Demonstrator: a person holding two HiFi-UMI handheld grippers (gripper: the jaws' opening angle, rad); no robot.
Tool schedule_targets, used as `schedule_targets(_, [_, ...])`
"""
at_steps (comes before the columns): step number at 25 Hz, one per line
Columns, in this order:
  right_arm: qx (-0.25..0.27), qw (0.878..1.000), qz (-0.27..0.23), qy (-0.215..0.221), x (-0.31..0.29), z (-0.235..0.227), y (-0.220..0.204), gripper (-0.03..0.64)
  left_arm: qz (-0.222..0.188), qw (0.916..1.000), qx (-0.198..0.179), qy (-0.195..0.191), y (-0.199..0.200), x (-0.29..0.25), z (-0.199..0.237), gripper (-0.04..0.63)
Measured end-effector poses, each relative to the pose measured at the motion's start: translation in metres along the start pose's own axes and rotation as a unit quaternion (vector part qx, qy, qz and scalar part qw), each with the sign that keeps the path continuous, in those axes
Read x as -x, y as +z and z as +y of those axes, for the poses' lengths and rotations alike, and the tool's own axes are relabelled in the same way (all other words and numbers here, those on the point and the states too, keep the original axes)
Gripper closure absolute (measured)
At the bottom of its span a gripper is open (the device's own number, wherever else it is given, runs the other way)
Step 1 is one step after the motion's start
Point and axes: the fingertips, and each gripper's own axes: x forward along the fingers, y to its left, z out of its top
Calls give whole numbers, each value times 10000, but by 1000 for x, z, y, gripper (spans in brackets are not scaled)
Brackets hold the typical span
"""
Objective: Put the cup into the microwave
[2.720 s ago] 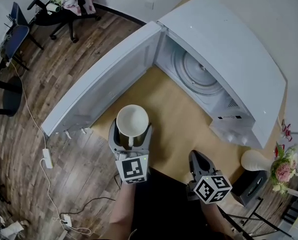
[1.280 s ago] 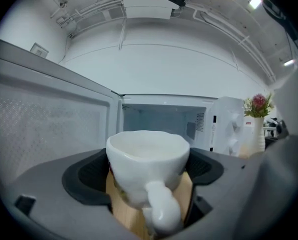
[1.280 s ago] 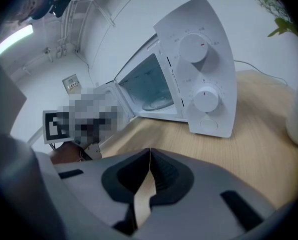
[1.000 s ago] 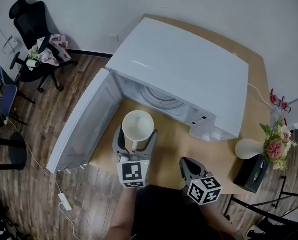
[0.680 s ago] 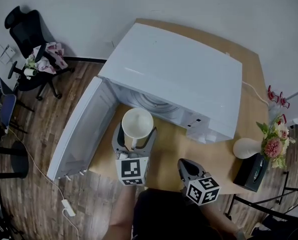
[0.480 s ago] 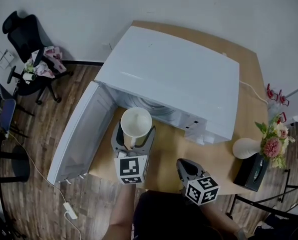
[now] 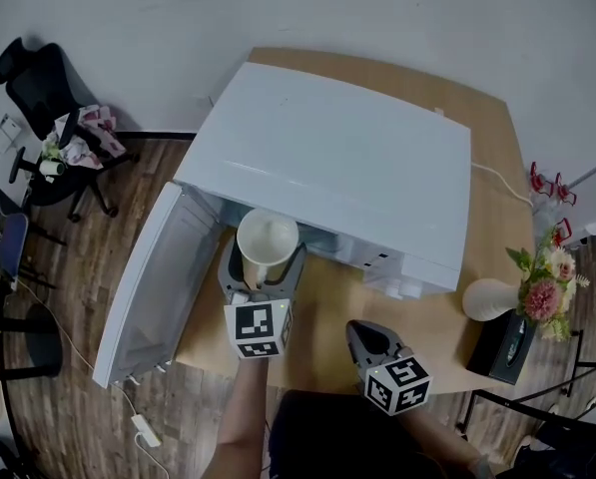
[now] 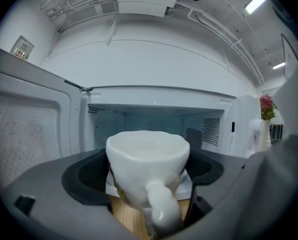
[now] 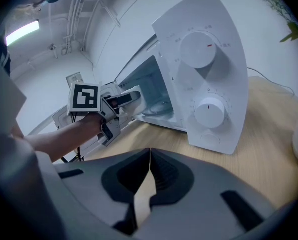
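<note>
A white cup (image 7: 267,241) (image 8: 148,170) sits between the jaws of my left gripper (image 7: 263,258) (image 8: 149,184), which is shut on it, handle toward the camera. The cup hangs at the mouth of the open white microwave (image 7: 332,158) (image 8: 153,121), just above the wooden table. The microwave door (image 7: 148,287) swings out to the left. My right gripper (image 7: 362,335) (image 9: 148,171) is shut with nothing in it, low over the table's front edge, right of the left one. In the right gripper view the left gripper (image 9: 120,103) reaches toward the cavity, and the microwave's two dials (image 9: 201,79) face me.
A white vase with pink flowers (image 7: 507,297) and a black box (image 7: 497,345) stand at the table's right end. Red-handled items (image 7: 547,183) lie by the right edge. Office chairs (image 7: 48,133) and a floor cable (image 7: 128,417) are to the left.
My left gripper has carried the cup forward from the table's front to the microwave's opening. The right gripper has stayed shut, low at the front edge.
</note>
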Motion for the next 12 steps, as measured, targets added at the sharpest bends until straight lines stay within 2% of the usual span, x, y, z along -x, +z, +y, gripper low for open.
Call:
schedule_targets(9, [721,9974,9,-34,-8,7,5,623,27,9998,-134,-142,0,-34,7,141])
schedule_targets(12, [781,9969,50,11,-11,10,4,623,23,9998,-104,-184,-1,-42,8,141])
